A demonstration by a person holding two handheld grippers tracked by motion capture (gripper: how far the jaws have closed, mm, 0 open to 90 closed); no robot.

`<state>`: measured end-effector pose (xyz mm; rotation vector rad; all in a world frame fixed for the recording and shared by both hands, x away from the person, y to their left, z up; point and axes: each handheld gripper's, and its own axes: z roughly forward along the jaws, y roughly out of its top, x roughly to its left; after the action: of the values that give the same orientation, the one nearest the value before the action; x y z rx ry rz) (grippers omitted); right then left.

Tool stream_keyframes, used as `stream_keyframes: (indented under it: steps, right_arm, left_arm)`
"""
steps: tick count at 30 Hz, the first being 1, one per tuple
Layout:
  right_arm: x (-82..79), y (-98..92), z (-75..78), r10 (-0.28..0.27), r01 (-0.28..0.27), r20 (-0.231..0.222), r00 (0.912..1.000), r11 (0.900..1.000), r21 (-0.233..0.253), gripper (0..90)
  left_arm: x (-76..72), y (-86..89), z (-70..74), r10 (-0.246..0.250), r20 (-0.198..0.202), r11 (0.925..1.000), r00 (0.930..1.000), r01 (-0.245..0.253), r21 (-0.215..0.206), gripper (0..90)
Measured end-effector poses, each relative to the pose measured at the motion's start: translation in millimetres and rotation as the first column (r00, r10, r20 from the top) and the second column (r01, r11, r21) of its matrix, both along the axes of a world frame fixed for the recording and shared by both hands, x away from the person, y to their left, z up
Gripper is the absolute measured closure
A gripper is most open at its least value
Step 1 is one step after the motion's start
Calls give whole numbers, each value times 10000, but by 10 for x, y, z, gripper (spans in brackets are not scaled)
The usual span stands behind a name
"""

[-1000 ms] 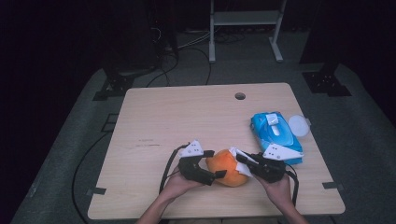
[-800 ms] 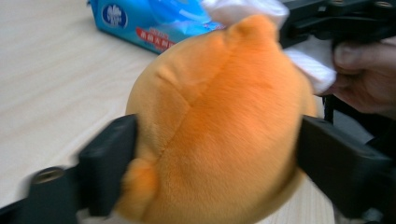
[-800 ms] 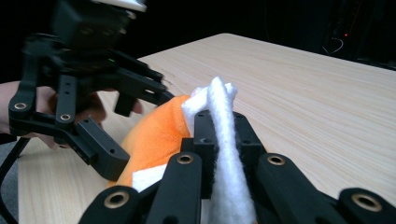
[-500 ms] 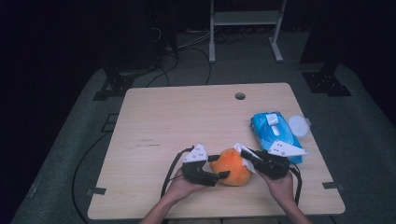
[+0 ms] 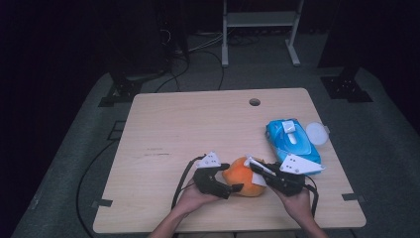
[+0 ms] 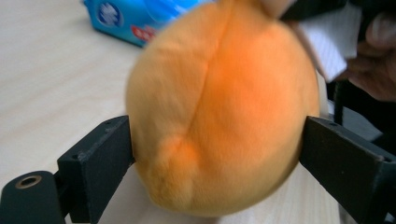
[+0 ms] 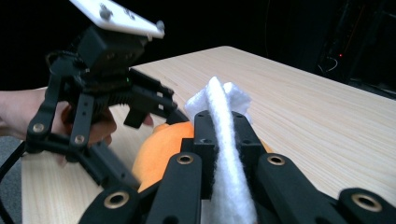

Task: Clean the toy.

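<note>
A round orange plush toy rests near the table's front edge. My left gripper is shut on it, a black jaw pressing each side of the plush toy. From the right, my right gripper is shut on a folded white wipe and holds the wipe against the top of the plush toy. The left gripper shows just beyond in the right gripper view.
A blue pack of wet wipes lies at the right of the wooden table, with a white round lid beside it at the edge. A cable hole sits near the far edge. Cables trail from both grippers.
Both grippers and the orange toy have shifted slightly to the right and nearer the front edge. The white wipe stays on the toy's top.
</note>
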<state>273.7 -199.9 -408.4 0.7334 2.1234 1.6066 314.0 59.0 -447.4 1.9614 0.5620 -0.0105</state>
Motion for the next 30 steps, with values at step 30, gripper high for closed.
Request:
stream_keyframes:
  steps: [30]
  right_arm:
    - [-44,195,91,492,-489,441,9978,9988,-83,825]
  left_arm:
    - [-159,161,323,374,1498,9977,9880,-454,509,438]
